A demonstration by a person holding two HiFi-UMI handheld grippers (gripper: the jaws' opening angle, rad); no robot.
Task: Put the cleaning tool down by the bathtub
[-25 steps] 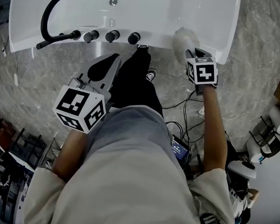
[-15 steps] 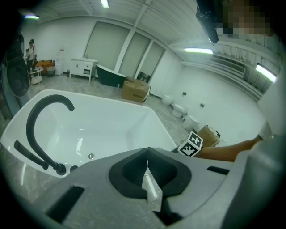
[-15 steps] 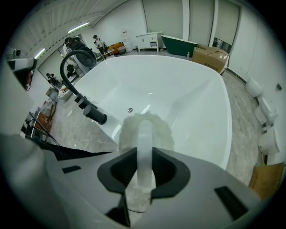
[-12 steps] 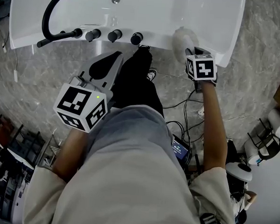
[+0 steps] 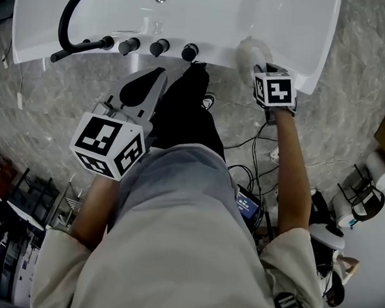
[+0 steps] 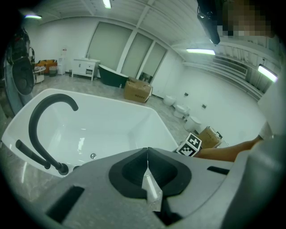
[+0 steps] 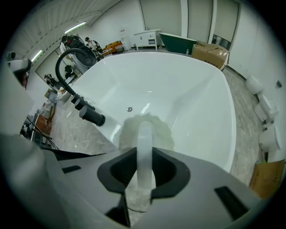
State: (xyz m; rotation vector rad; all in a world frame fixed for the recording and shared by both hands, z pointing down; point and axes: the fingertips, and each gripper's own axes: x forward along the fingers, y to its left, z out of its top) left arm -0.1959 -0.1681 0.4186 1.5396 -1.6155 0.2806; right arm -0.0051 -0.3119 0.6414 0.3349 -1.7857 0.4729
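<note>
The cleaning tool has a fluffy white head [image 5: 249,53] that rests on the near rim of the white bathtub [image 5: 207,17], towards its right end. My right gripper [image 5: 258,69] points steeply down and is shut on the tool's pale handle [image 7: 144,143]. In the right gripper view the fluffy head [image 7: 156,129] shows just beyond the jaws, over the tub's edge. My left gripper [image 5: 155,77] hangs over the floor in front of the tub, below the knobs. Its jaws are shut [image 6: 147,154] with nothing held.
A curved black faucet [image 5: 72,12] and three black knobs [image 5: 158,48] sit on the tub's near rim at the left. Cables [image 5: 255,147] trail over the grey stone floor. A metal rack [image 5: 20,198] stands at the left and white fixtures [image 5: 365,200] at the right.
</note>
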